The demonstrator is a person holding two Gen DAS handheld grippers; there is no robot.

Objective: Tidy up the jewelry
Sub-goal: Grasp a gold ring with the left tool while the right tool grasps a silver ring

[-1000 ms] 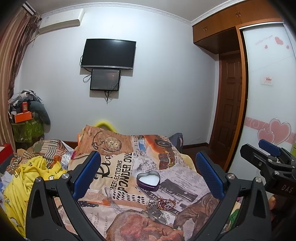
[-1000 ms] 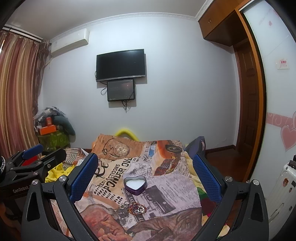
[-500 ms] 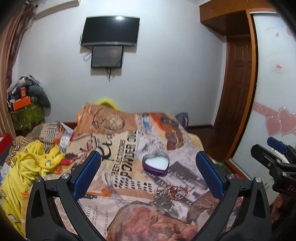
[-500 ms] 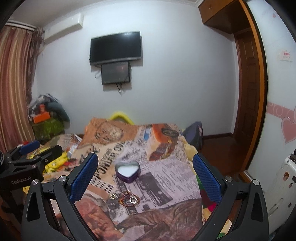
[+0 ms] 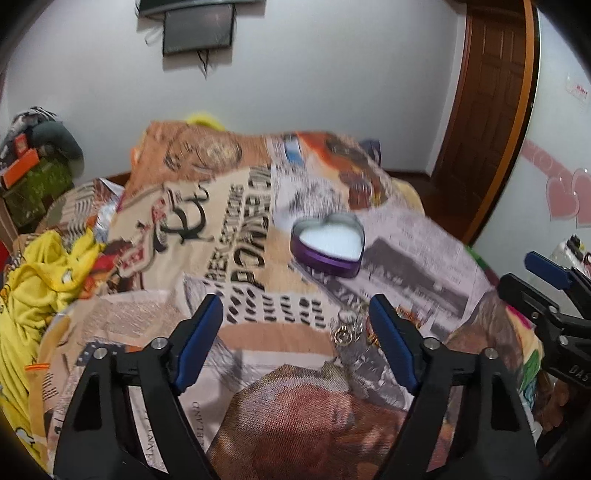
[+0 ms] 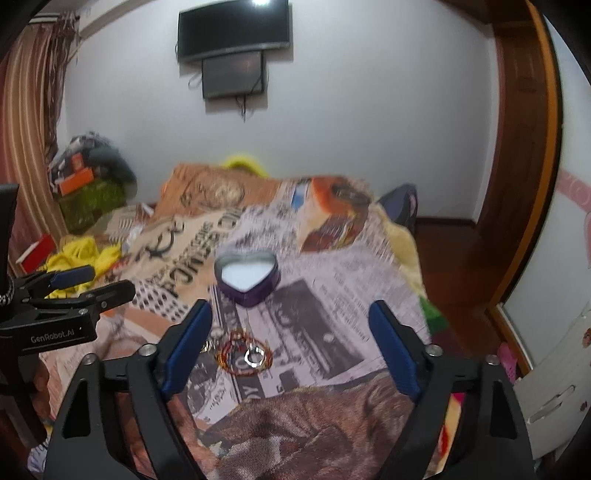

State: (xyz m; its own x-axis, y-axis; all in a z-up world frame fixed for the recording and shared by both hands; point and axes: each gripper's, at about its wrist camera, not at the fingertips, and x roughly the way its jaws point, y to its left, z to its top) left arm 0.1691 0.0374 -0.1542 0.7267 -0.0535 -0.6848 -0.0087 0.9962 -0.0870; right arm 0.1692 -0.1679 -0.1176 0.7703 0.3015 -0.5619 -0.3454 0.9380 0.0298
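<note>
L gripper (image 5: 295,332), black frame w/ blue pads, hangs over the bed pointing down at the cover. Its jaws are closing but stand fairly wide apart, nothing between them, nothing held. Its R pad sits just in front of the small heap of jewelry (image 5: 349,328), silver rings plus a red-gold beaded bracelet, lying loose on the cover; from this view the pad hides part of the heap.

R gripper (image 6: 290,339), same black-and-blue build, also tilts down over the bed. Jaws closing too, wide gap, empty. The jewelry (image 6: 245,354) lies on the cover below that gap, nearer the L pad, not touched. Bracelet ring is clear here, w/ a silver ring inside its loop and more small rings at its L edge.

Beyond the jewelry, toward the far wall, sits the open heart-shaped purple tin w/ white lining (image 5: 328,245), upright, apart from the heap. Looks empty as far as visible.

Everything rests on the newspaper-print bedspread in tan, grey and orange (image 5: 240,229), a bit blurred. Crumpled yellow cloth (image 5: 33,284) lies at the bed's L side. On the white far wall, a black TV (image 6: 232,33) w/ a smaller dark screen (image 6: 233,75) under it. Brown wooden door (image 5: 487,99) on the R, striped curtain (image 6: 26,140) on the L.
</note>
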